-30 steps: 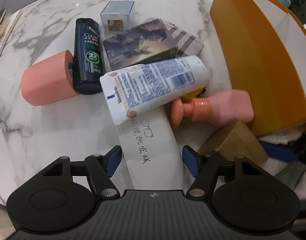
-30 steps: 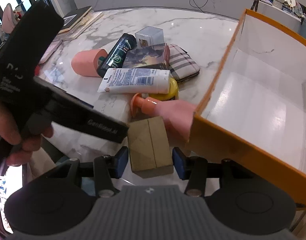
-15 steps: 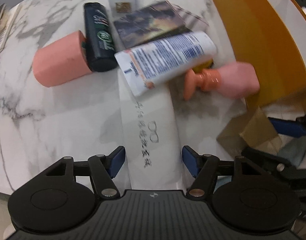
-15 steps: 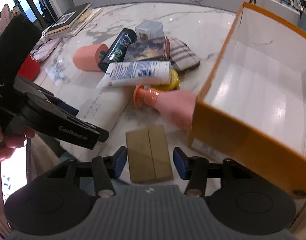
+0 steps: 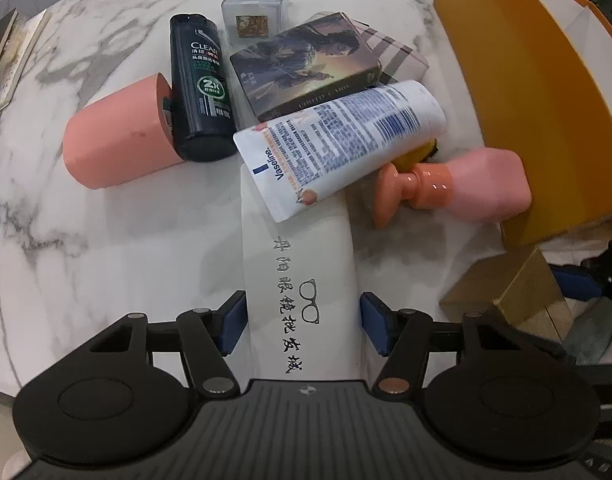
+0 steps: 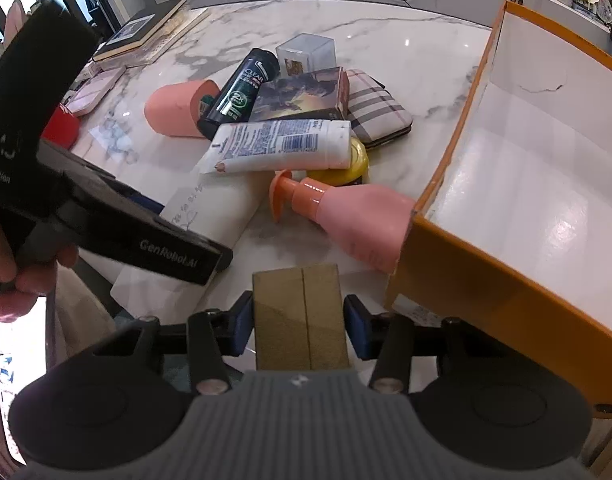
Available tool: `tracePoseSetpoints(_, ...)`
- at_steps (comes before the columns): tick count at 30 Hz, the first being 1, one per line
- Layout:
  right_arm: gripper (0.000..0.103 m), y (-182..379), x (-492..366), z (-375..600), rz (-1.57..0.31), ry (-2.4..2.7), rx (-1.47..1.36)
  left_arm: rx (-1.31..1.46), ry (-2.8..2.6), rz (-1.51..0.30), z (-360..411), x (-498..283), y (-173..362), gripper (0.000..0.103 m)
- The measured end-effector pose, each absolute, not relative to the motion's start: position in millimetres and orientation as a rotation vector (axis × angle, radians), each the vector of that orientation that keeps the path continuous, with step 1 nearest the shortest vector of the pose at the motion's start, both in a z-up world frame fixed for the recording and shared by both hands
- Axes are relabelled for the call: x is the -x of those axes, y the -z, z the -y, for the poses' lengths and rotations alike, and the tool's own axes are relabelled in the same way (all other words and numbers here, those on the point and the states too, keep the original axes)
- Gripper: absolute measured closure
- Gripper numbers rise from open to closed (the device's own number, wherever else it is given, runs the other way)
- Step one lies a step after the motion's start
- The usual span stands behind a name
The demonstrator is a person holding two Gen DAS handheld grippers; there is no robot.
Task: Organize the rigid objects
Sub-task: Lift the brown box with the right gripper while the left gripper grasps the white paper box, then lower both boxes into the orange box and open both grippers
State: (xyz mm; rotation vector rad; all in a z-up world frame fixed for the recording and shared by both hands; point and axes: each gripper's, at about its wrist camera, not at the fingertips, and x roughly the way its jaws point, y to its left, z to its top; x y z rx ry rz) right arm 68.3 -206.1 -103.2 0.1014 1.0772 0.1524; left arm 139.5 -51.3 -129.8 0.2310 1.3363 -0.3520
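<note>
Across the right side of the right wrist view stands the orange box (image 6: 502,292), white inside and bare as far as we can see, resting on the marble table (image 6: 406,40). Left of it, mid-frame, lies the heap we must sort: a pink cup (image 5: 117,148) on its side, a dark shampoo bottle (image 5: 199,92), a picture-printed card box (image 5: 301,64), a plaid case (image 6: 376,108), a white lotion tube (image 5: 342,148) lying over a long white glasses case (image 5: 301,272), a pink pump bottle (image 5: 478,186) touching the box wall, and a clear cube (image 5: 253,10) at the top.

At the bottom of the left wrist view, our left gripper (image 5: 303,328) straddles the glasses case; its jaws have just been closing, and the left pad looks to touch the case while the right shows a thin gap, so we judge it not yet gripped. Our right gripper (image 6: 297,326) brackets a gold box (image 6: 301,316), jaws likewise just closing, left pad against it, right pad a sliver off.

Our worry: the tube rests on the case's far end, so lifting could roll it off and knock the pump bottle. A loose pinch could also let the smooth gold box slip, and both grippers work close enough to collide.
</note>
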Motion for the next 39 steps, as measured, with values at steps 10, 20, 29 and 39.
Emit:
tracePoseSetpoints(10, 0.058, 72, -47, 210, -0.993, -0.166, -0.139, -0.175, 0.358, -1.234, 37, -113, 86, 0.034)
tracePoseSetpoints(20, 0.058, 31, -20, 225, -0.867, -0.155, -0.167, -0.203, 0.391, -1.110, 47, -83, 42, 0.036)
tracePoseSetpoints(29, 0.058, -9, -4, 256, -0.750, -0.093, -0.174, -0.235, 0.465, -0.964, 75, -64, -12, 0.036)
tracePoseSetpoints(39, 0.058, -26, -10, 334, -0.708, 0.092, -0.248, -0.242, 0.638, -0.861, 164, -91, -40, 0.036)
